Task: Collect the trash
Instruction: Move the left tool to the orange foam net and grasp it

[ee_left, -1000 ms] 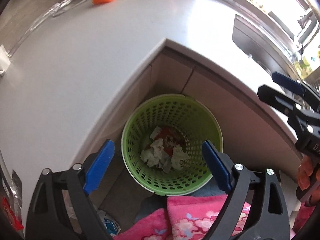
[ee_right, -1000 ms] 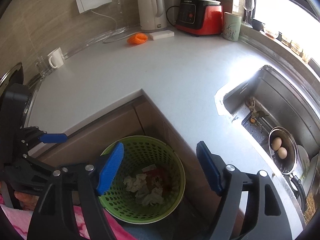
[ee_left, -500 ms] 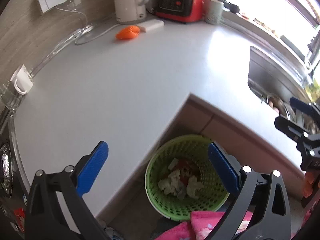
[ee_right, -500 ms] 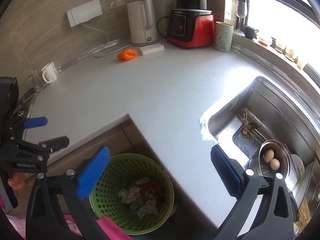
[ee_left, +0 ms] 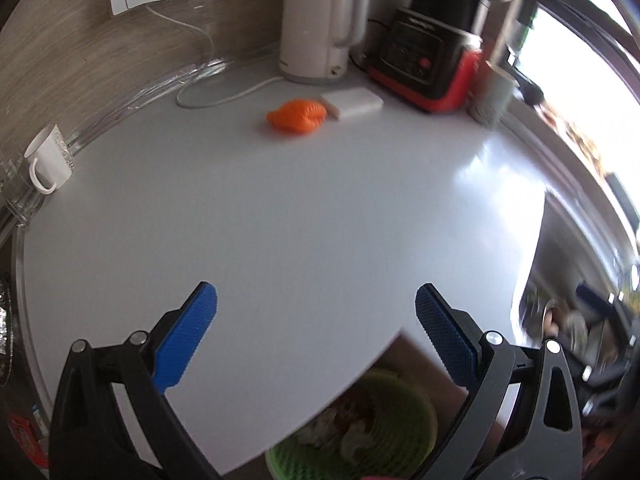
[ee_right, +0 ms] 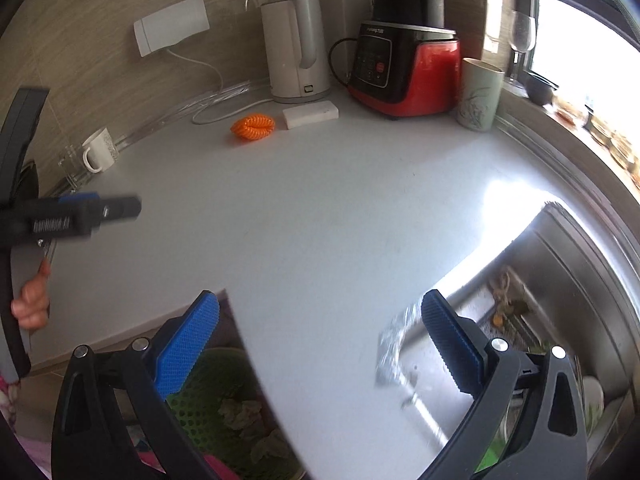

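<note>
Left gripper (ee_left: pixel 316 308): fingers spread wide apart, nothing between the blue pads (ee_left: pixel 188 332). It hangs above the white counter (ee_left: pixel 280 220), near the inner corner edge. In the right wrist view the same tool appears from the side at the left edge, blurred, with the person's hand (ee_right: pixel 30 304) on its grip.

Right gripper (ee_right: pixel 320 316): fingers likewise wide apart, holding nothing. It sits over the counter corner, with the sink (ee_right: pixel 560 300) to its right.

Trash bin (ee_left: pixel 360 432): a green perforated basket on the floor, below the counter edge, partly hidden by the counter in both views. It shows low in the left wrist view between the finger tips and low left in the right wrist view. Crumpled paper (ee_left: pixel 332 424) lies inside it, pale pieces with something red among them; the left view is blurred there, so finer detail cannot be told.

Counter contents, all toward the back wall and well apart from both grippers: a white kettle (ee_right: pixel 294 64), a red and black blender base (ee_right: pixel 404 72) just to its right, a pale cup (ee_right: pixel 478 94) beside that, a white flat block (ee_right: pixel 310 114) in front of the kettle, and an orange ribbed object (ee_right: pixel 253 126) just beside the block. A white mug (ee_right: pixel 98 154) stands at the far left by the wall. A white cord (ee_right: pixel 224 110) runs from a wall socket (ee_right: pixel 172 30) down onto the counter. A wine glass (ee_right: pixel 522 40) stands at the window.

Sink: food scraps lie on its drain area.
</note>
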The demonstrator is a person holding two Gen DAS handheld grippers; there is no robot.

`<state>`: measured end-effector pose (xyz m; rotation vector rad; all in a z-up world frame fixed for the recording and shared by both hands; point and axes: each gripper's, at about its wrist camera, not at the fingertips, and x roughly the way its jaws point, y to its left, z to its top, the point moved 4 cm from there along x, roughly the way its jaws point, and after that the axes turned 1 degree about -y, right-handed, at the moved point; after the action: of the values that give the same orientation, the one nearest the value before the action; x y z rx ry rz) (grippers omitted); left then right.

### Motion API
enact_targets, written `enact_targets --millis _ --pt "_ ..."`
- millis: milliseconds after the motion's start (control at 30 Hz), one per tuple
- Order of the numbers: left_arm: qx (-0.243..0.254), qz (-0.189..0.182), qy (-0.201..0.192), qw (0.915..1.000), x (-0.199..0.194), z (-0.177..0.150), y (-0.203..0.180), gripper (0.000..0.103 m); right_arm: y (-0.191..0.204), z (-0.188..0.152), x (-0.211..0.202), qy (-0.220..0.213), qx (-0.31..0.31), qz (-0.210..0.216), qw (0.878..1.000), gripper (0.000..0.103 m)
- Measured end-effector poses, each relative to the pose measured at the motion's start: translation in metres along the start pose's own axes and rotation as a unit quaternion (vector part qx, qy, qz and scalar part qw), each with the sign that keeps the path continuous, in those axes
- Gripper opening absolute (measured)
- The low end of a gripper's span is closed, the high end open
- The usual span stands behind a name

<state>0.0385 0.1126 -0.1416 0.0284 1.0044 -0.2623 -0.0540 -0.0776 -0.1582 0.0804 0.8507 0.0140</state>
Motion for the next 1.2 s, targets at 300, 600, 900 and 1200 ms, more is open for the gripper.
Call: enact_targets --millis 300,600,900,1200 --pt "-0.05 0.034 -0.007 0.9981 0.056 0.074 -0.006 0.095 -0.027 0.04 0.054 0.014 -0.029 0.017 0.999 0.101" --pt "-0.101 0.052 -0.019 0.9933 0.118 0.124 0.004 0.095 -0.053 0.081 0.107 0.021 -0.047 0.043 0.998 0.101" --pt "-0.145 0.078 -0.017 0.9862 0.172 0.168 0.02 0.095 -0.066 0.108 0.14 0.017 -0.051 0.06 0.997 0.101" --pt "-0.181 0.093 -0.002 0.9791 0.211 0.189 0.034 0.095 -0.075 0.114 0.158 0.024 -0.05 0.065 0.996 0.101"
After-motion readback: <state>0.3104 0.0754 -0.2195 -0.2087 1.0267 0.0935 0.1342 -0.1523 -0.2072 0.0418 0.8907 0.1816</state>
